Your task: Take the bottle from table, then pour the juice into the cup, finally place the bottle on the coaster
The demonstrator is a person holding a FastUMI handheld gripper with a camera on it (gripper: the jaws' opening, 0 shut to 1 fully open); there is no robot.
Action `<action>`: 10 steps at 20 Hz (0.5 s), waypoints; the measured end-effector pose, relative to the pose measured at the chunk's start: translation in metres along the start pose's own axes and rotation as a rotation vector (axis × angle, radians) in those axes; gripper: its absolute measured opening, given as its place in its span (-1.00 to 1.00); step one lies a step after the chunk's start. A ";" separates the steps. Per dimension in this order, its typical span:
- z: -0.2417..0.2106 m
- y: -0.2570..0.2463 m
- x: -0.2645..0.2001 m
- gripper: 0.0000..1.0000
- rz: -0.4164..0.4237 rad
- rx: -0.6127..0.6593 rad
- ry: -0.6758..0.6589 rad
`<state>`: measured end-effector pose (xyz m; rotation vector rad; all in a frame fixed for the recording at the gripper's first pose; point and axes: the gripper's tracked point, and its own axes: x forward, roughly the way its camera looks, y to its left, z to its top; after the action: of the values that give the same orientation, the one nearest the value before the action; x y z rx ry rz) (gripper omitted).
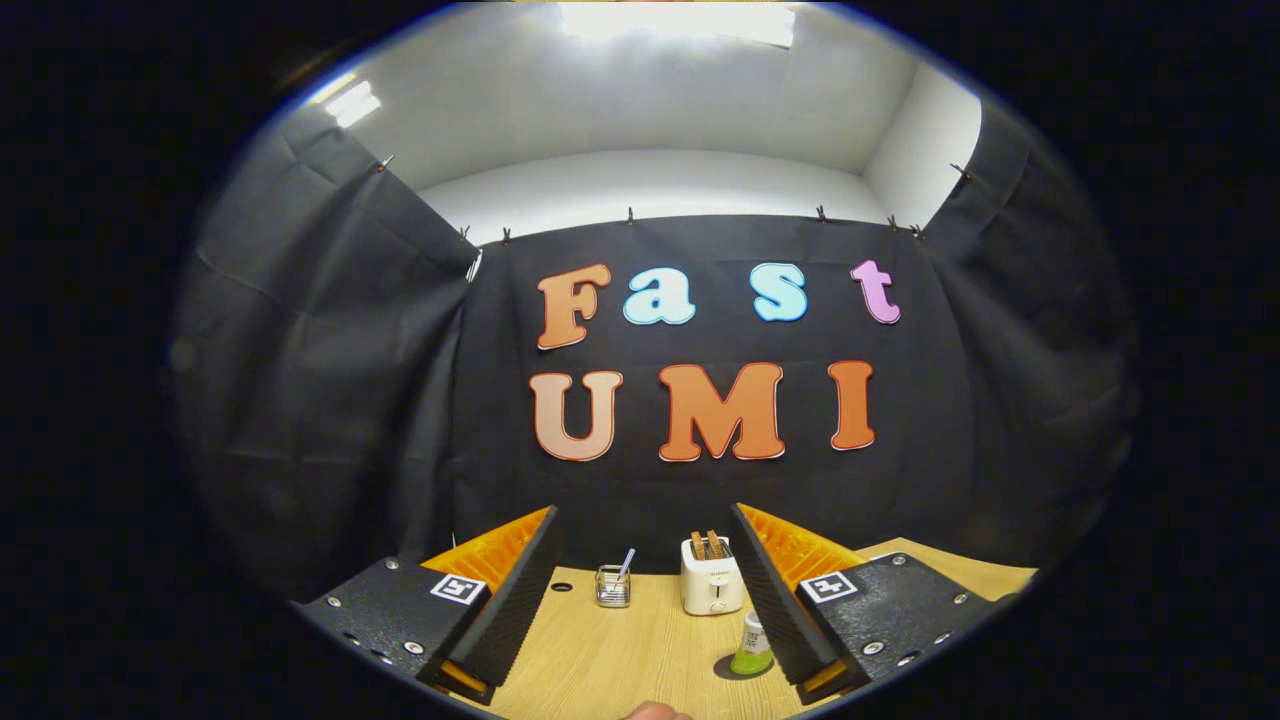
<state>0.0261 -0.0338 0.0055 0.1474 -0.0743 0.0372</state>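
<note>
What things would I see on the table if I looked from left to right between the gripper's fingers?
On the table, between the open gripper fingers: a small glass jar with a straw, then the white toaster with toast in it, then the bottle of green juice, right beside the right finger.

The gripper view is riding on the gripper (645, 600), looking forward along its spread fingers, low over the wooden table (620, 650) and facing the booth's black cloth wall (350, 400), well back from the far toaster (711, 578).
</note>
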 end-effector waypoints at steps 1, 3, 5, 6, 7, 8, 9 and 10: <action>0.002 0.000 0.000 0.96 0.010 0.007 -0.005; 0.005 0.002 0.001 0.96 0.034 0.006 -0.011; 0.005 0.000 0.002 0.96 0.036 -0.009 -0.012; 0.003 -0.001 0.002 0.96 0.031 -0.012 -0.008; 0.002 -0.001 0.004 0.96 0.028 -0.016 -0.003; 0.001 -0.001 0.003 0.96 0.024 -0.018 0.000; 0.001 -0.002 0.003 0.96 0.021 -0.023 0.002; 0.000 -0.003 0.003 0.96 0.015 -0.025 0.003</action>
<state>0.0295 -0.0362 0.0056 0.1217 -0.0723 0.0519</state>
